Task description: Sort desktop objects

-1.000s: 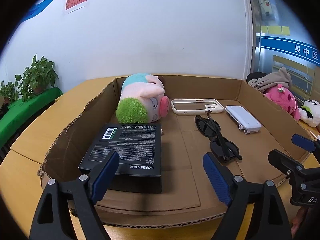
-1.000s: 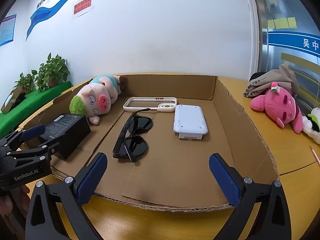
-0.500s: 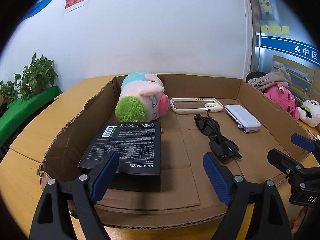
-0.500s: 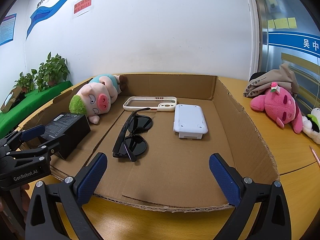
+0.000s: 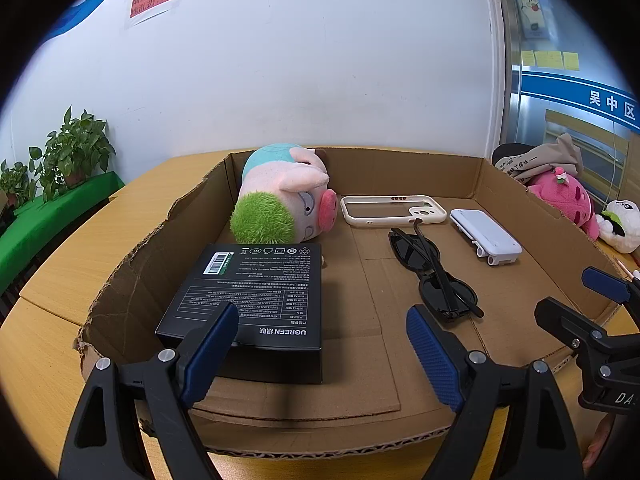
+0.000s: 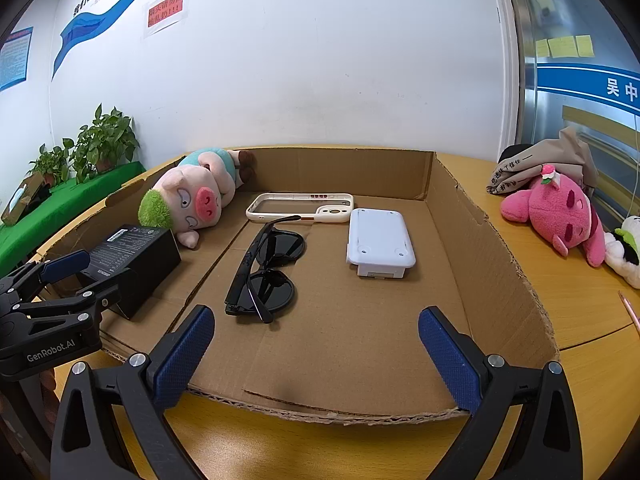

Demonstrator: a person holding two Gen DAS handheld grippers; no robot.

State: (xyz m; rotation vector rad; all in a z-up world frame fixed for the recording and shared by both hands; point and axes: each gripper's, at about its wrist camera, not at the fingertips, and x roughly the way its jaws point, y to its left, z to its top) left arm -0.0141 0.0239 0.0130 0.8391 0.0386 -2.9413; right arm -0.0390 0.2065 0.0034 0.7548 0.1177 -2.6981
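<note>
Cardboard tray [image 6: 460, 208]: shallow, open-topped, lying on the wooden desk [image 6: 592, 308]; holds all five sorted items, spaced apart in a loose row, presumably so each can be reached singly.

Black box [image 5: 256, 296]: flat, label side up, directly ahead of the left gripper [image 5: 320, 352], its near edge partly behind the left finger. In the right wrist view it [image 6: 136, 256] sits far to the left.

Plush pig [image 5: 284, 204]: on its side beyond the box, against the tray's far left corner, touching or just short of the box.

Sunglasses [image 6: 268, 268]: folded, ahead and slightly left of the right gripper [image 6: 316, 356], nearest item to it.

Phone case [image 6: 300, 207]: cream, flat, beyond the sunglasses near the back wall.

White device [image 6: 379, 242]: underside up, ahead of the right gripper, just beside the case.

Left gripper: jaws spread wide, holding nothing, poised at the tray's near rim.

Right gripper: likewise wide open and empty, hovering over the front edge.

Pink plush [image 6: 560, 212]: outside the tray, well to the right on the desk.

Change against the earlier frames: none of note; both grippers and every item keep the same positions, suggesting a pause with sorting likely complete.
</note>
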